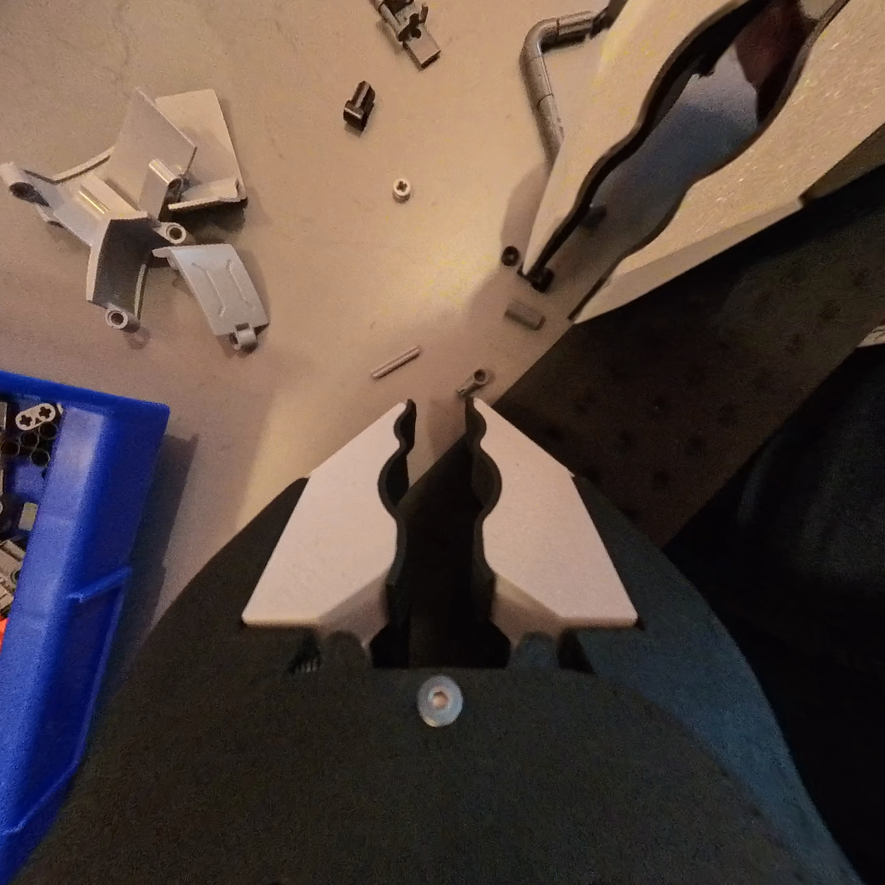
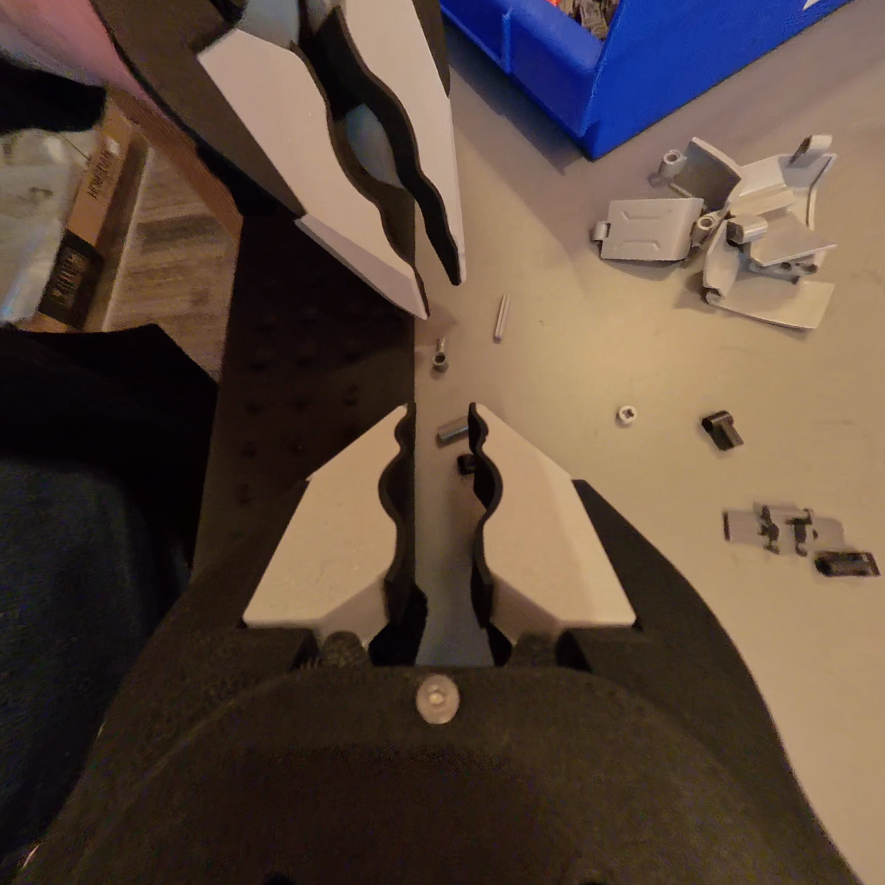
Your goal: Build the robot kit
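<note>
Grey tabletop (image 2: 622, 364) carries scattered small parts: the left gripper (image 1: 440, 404), narrowly parted and empty, hovers by a small grey connector (image 1: 474, 380) at centre frame, while the right gripper (image 2: 440, 412), narrowly parted, straddles a short dark sleeve (image 2: 452, 430).

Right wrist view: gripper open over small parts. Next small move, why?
Probably ease the right gripper shut: its jaws stand open and the short dark grey tube lies between its fingertips on the table. A small black pin sits by one finger, so it may get caught too.
</note>
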Available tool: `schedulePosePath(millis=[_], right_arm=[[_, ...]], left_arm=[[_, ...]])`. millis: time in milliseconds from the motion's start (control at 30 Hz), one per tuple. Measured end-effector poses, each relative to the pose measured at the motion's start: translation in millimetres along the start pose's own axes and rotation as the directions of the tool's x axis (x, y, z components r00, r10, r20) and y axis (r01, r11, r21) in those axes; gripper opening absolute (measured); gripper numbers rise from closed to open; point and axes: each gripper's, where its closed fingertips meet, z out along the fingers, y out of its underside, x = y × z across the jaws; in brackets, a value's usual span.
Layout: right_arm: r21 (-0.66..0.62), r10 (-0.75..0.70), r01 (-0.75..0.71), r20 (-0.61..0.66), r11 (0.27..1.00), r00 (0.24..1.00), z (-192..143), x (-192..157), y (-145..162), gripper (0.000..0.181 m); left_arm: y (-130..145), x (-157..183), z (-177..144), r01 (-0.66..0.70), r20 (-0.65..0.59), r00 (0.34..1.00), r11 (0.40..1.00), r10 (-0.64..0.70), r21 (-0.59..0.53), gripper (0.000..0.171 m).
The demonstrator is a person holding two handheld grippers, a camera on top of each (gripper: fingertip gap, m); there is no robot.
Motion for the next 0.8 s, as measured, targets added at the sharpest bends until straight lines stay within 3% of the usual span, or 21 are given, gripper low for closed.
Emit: schedulePosePath(millis=[200, 367, 600, 800], right_arm=[[-0.13, -0.047, 0.036, -0.081, 0.991, 0.996, 16.8, 9.8, 16.3, 0.009], [-0.171, -0.006, -0.021, -0.156, 0.985, 0.988, -9.5, 27.1, 34.6, 0.005], [0.014, 0.166, -0.168, -0.27, 0.986, 0.949, -96.4, 59.9, 48.0, 0.008], [0.113, 0.206, -0.182, -0.256, 0.977, 0.944, -114.3, 60.7, 51.4, 0.008]], left_arm=[[5.4, -9.6, -4.8, 0.002, -0.003, 1.0, 0.999, -0.002, 0.045, 0.019], [6.8, -16.2, -9.7, 0.014, -0.016, 1.0, 0.998, -0.013, 0.069, 0.018], [-4.7, -29.4, -28.8, -0.004, 0.017, 1.0, 0.992, 0.002, 0.126, 0.019], [-22.3, -57.2, -75.7, 0.009, 0.121, 0.992, 0.979, -0.035, 0.205, 0.035]])
